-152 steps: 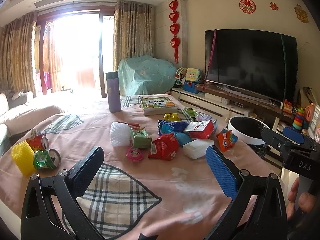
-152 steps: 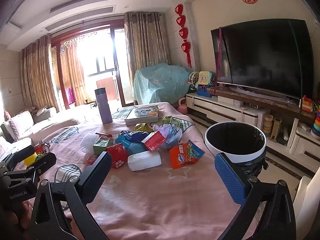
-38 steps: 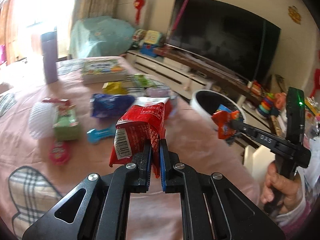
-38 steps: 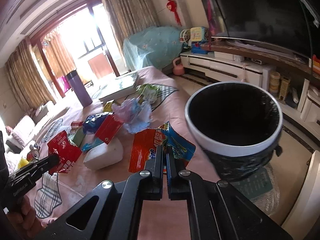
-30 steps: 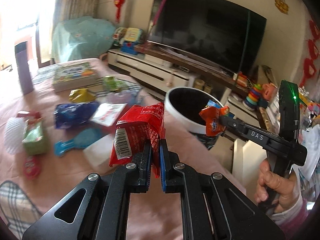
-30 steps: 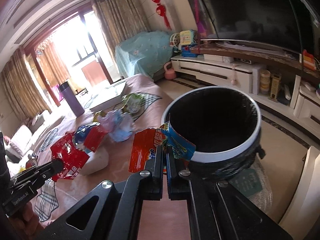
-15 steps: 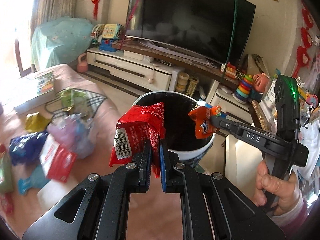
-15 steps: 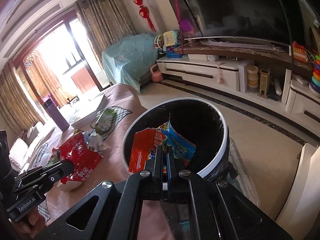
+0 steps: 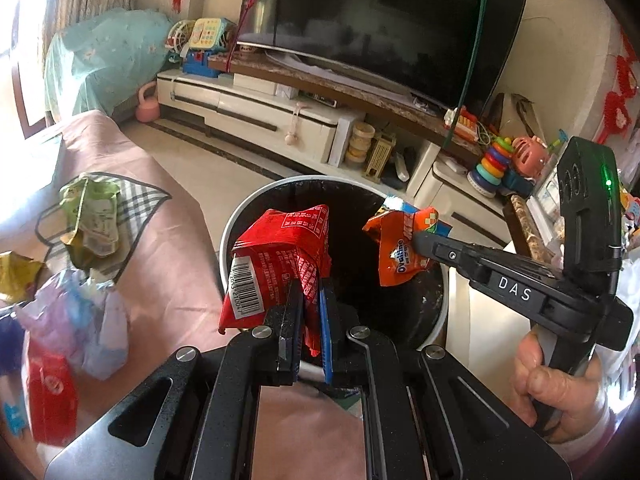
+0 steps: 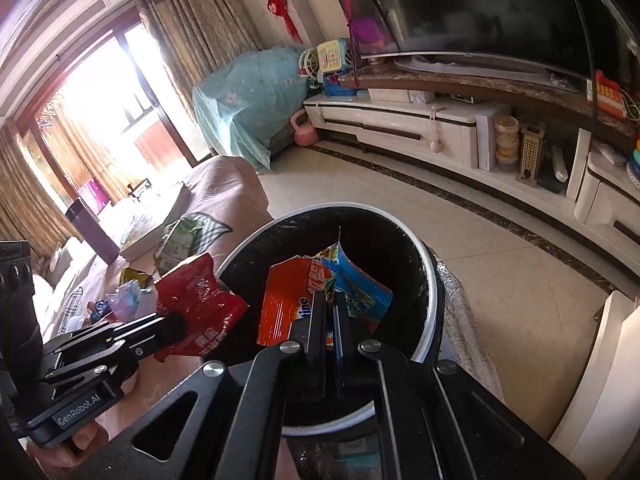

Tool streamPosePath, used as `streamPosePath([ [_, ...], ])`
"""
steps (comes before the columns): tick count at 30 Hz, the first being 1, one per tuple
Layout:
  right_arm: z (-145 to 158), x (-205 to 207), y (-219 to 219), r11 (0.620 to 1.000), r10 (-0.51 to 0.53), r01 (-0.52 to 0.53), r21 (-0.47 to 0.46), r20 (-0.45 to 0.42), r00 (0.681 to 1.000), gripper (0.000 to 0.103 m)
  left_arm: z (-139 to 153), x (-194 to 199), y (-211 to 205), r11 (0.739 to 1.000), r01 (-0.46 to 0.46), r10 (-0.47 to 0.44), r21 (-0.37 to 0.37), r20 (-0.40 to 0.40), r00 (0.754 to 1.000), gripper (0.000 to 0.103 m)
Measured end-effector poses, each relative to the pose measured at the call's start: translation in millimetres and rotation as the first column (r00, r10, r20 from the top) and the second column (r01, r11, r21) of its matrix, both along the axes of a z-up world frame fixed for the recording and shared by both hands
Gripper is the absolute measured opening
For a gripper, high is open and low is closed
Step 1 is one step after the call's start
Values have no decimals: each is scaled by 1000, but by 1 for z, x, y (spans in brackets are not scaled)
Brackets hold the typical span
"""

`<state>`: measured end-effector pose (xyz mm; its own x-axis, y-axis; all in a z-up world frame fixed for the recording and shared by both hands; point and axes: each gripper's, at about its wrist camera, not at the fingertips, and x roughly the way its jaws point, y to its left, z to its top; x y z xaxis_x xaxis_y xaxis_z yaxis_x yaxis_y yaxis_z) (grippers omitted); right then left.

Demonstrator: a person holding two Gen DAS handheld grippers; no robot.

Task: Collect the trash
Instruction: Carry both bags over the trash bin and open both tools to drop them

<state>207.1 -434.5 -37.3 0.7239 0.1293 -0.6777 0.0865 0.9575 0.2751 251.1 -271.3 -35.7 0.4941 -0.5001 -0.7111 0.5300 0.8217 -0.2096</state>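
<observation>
Sunlight is pouring through curtained glass doors into a living room where a large black television is sitting on a long white media cabinet. Beside the pink-clothed counter, a round black-lined trash bin with a white rim is standing on the tiled floor.

Over the bin's near side, the left gripper is pinching a crumpled red foil snack packet with a barcode, its jaws pressed together on the packet's lower edge. In the right wrist view that packet is hanging just at the bin's left rim.

Just beside it, the right gripper is clamping an orange-and-blue torn Ovaltine sachet between closed jaws, holding it above the bin's dark opening. From the left wrist view the sachet is hanging over the far side of the bin, with the person's right hand gripping the handle.

More litter is lying on the counter: a green wrapper on a plaid patch, a pale lilac plastic bag, a yellow wrapper and a red packet.
</observation>
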Motion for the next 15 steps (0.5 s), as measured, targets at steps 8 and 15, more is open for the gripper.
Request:
streamPosePath([
  [8, -9, 6, -7, 1000, -10, 11, 28, -24, 1000, 24, 2, -1, 4, 1000, -12, 12, 8, 13, 1000, 50],
  [15, -3, -8, 0, 999, -22, 21, 32, 6, 1000, 55, 4, -21, 30, 999, -43, 44, -11, 21, 999, 54],
])
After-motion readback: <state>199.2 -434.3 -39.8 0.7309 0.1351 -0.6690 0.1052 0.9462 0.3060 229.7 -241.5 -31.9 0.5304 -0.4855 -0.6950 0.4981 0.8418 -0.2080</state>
